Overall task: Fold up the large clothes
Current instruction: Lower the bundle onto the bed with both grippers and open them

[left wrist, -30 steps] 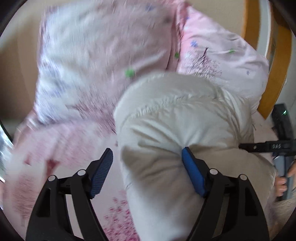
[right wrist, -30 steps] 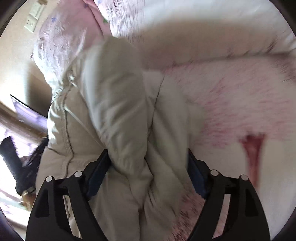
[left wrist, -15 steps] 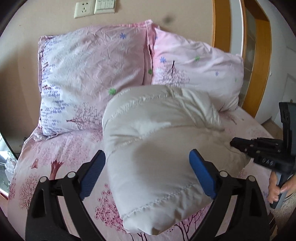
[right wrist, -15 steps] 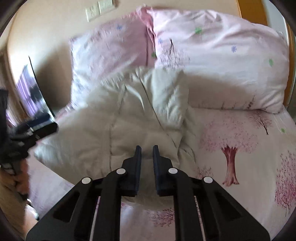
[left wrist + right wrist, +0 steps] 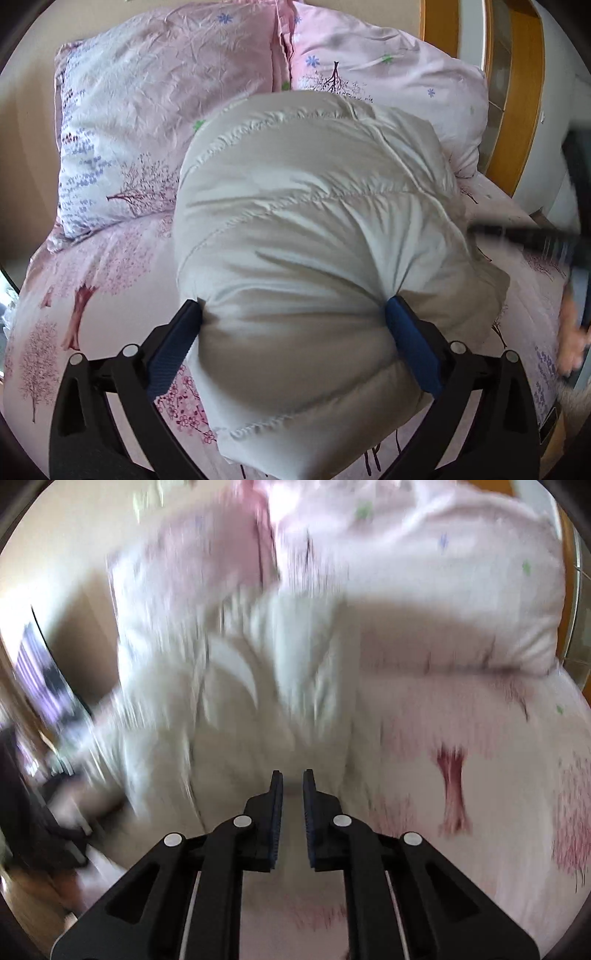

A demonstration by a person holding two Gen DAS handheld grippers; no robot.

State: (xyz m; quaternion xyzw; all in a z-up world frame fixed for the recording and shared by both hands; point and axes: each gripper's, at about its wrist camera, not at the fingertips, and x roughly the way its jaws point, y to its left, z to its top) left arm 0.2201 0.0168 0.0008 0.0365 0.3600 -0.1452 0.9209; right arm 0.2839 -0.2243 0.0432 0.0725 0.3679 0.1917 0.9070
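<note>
- Puffy white jacket [image 5: 317,236] lies bundled on the pink bed [image 5: 92,273], its far edge against two pillows [image 5: 155,96].
- Left gripper [image 5: 293,317] has just been opening; its spread fingers [image 5: 410,347] press the bundle's sides.
- Right gripper [image 5: 293,786] hovers, fingers nearly together, empty.
- Open sheet lies right.

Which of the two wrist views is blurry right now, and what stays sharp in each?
Left wrist view: mostly sharp on the white puffy jacket and pillows; only the right gripper at the edge smears. Right wrist view: jacket and bedding streaked by motion blur; just that gripper's own fingers stay crisp.
</note>
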